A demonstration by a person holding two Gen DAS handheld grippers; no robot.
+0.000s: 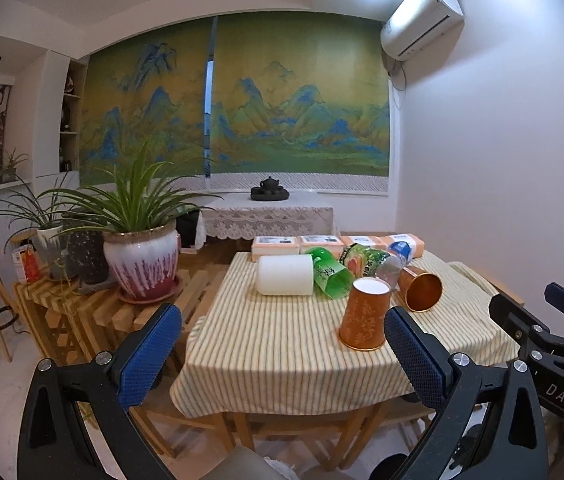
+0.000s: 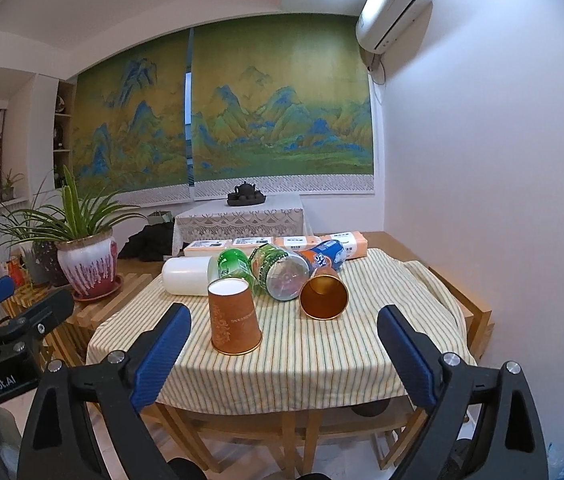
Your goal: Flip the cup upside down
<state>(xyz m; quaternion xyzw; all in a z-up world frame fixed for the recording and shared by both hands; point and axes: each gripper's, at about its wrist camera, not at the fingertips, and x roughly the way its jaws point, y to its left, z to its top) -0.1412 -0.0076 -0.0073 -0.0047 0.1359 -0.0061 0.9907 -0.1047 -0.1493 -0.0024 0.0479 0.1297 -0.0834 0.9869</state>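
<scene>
The paper cup [image 2: 235, 316] that the task concerns stands mouth-down on the striped tablecloth [image 2: 302, 360], its white base uppermost, near the middle of the near half of the table; a second orange cup [image 2: 324, 294] lies on its side just to the right and a little farther back, its open mouth facing the cameras, and it is probably this one that remains to be turned over. Taking things from largest down: the cloth-covered table has its near edge and right edge free, with bare cloth in front of both cups, so there is room to come in from the near side. Along the far side lies a row of clutter, a white cylinder [image 2: 187, 276], a green bottle [image 2: 231, 264], a clear plastic bottle [image 2: 279, 274] and a blue-labelled bottle [image 2: 324, 258], with flat packets [image 2: 209, 246] behind; the lying cup's closed end touches or nearly touches the clear bottle, leaving little slack that way. The left gripper [image 1: 277, 354] and right gripper [image 2: 284, 358] both hover off the near edge with jaws spread wide, holding nothing.
</scene>
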